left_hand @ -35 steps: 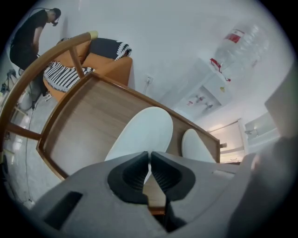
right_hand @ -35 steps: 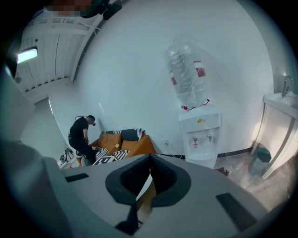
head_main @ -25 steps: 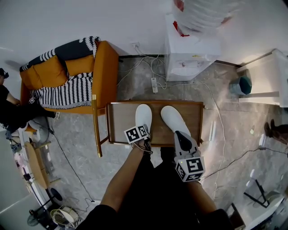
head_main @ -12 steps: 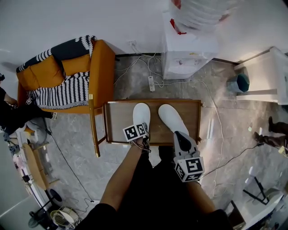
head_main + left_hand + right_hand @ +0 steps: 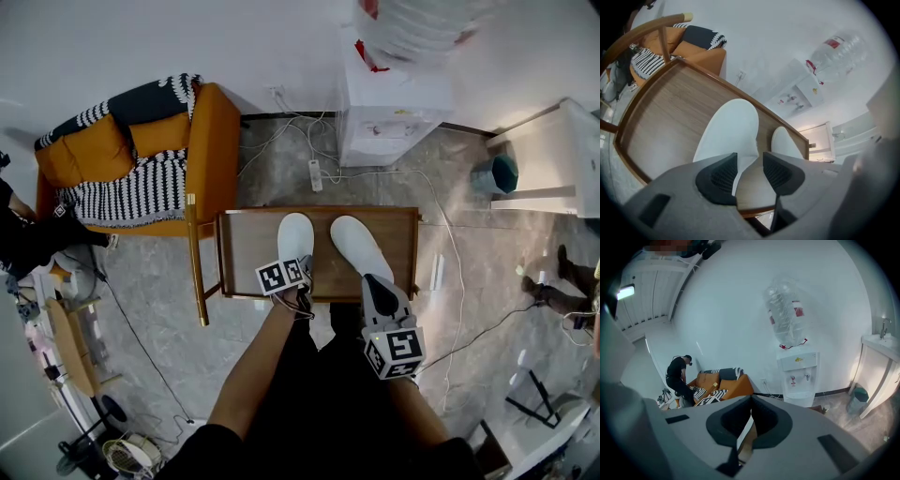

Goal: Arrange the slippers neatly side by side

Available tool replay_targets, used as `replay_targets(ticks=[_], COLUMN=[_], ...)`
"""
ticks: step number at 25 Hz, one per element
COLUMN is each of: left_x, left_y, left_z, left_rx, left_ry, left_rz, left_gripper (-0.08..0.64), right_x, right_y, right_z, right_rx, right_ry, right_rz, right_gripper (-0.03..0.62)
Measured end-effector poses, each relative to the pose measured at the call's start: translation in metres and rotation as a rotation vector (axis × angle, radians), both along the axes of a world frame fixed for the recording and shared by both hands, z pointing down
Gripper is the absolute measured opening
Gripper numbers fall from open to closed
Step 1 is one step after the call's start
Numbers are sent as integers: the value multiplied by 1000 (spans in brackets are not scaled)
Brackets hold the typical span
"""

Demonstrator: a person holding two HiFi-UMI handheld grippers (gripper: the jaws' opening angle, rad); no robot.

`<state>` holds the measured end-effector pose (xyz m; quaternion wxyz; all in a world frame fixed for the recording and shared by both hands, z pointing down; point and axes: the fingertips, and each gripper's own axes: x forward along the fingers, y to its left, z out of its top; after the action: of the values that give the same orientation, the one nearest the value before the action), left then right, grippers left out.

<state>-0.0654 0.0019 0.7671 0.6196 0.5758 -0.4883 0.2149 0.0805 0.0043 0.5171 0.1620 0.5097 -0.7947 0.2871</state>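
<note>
Slippers [image 5: 296, 239], white, side by side on wooden table [image 5: 248, 251]

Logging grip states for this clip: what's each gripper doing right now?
Left gripper: jaws opening, white slipper heel edge between them, not pressed.
Right gripper: shut, empty.

A low rectangular brown wooden table [image 5: 248, 253] [image 5: 661, 117] with a raised rim stood on the grey marbled floor [image 5: 150, 272]. Two things lay directly on its top. A smooth white closed-toe slipper [image 5: 296, 239] [image 5: 731, 131] lay near the middle with its toe at 12 o'clock, and a second white slipper [image 5: 359, 248] [image 5: 785, 143] lay just beside it at 3 o'clock, its toe turned toward about 11 o'clock. The two did not touch, and the strip of wood between them widened toward 6 o'clock.
</note>
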Motion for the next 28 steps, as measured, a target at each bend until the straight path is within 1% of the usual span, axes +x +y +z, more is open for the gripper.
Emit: replay_targets(ticks=[2,4,7,9,12,17,19,22,28], left_x=[-1,-2,-9,-17,-30,-43,-43,-42,-35], left_y=[2,4,6,6,3,-9,-12,-14,-12], left_z=[-5,-14,-38,-59,-97,-184,-218,-260,-333], left_rx=[10,34,100,167,305,656,768,898,1108], left_ry=[5,-1,-30,-40,-51,-90,-107,-142,-210], left_rz=[6,30,70,80,90,109,116,122,144], left_gripper=[184,180,97,43,23,17,17,17,17], right_x=[-1,-2,-2,-2,-1,4,8,15,23], right_y=[1,2,3,2,0,-4,-8,-13,-16], right_z=[-1,-3,-8,-13,-21,-35,-38,-39,-27], right_rx=[5,13,30,43,68,125,140,150,128], right_ry=[0,-1,2,9,17,30,39,54,87], right_rz=[0,3,10,10,13,13,21,42,58], right_gripper=[11,12,12,11,12,11,12,12,11])
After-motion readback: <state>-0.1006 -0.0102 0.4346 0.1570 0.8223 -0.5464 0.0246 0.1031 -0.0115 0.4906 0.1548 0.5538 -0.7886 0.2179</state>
